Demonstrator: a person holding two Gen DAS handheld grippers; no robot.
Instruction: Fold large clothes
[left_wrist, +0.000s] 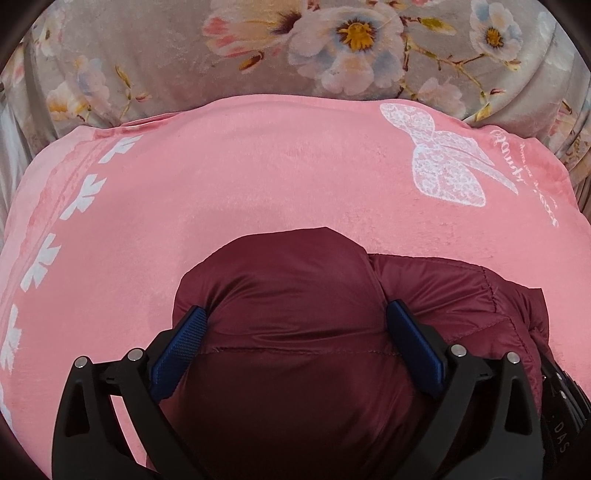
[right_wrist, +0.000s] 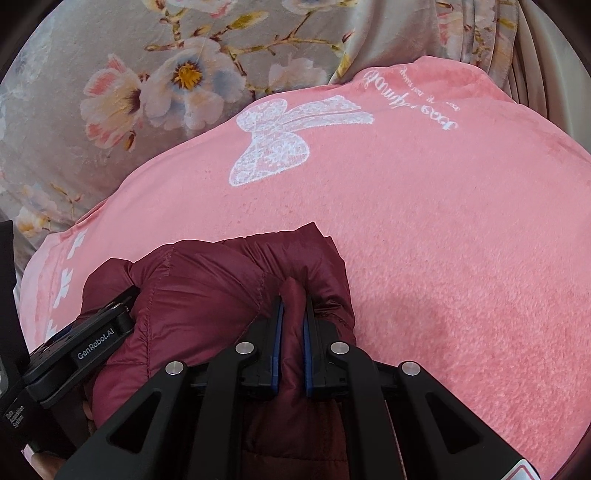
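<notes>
A maroon quilted puffer jacket (left_wrist: 288, 273) lies bunched on a pink fleece blanket (left_wrist: 258, 166). My left gripper (left_wrist: 295, 310) is open at its widest. A puffy bulge of the jacket fills the gap, and the blue pads (left_wrist: 184, 332) rest at its sides without squeezing it. In the right wrist view, my right gripper (right_wrist: 293, 301) is shut on a thin upright fold of the jacket (right_wrist: 207, 280) near its right edge. The left gripper's black body (right_wrist: 99, 339) sits close by on the jacket's left side.
The pink blanket (right_wrist: 443, 221) has a white lace bow print (right_wrist: 280, 140), script lettering and a row of white motifs (left_wrist: 77, 199) along its left border. It lies over a grey floral bedspread (left_wrist: 147, 55) that spreads behind and to both sides.
</notes>
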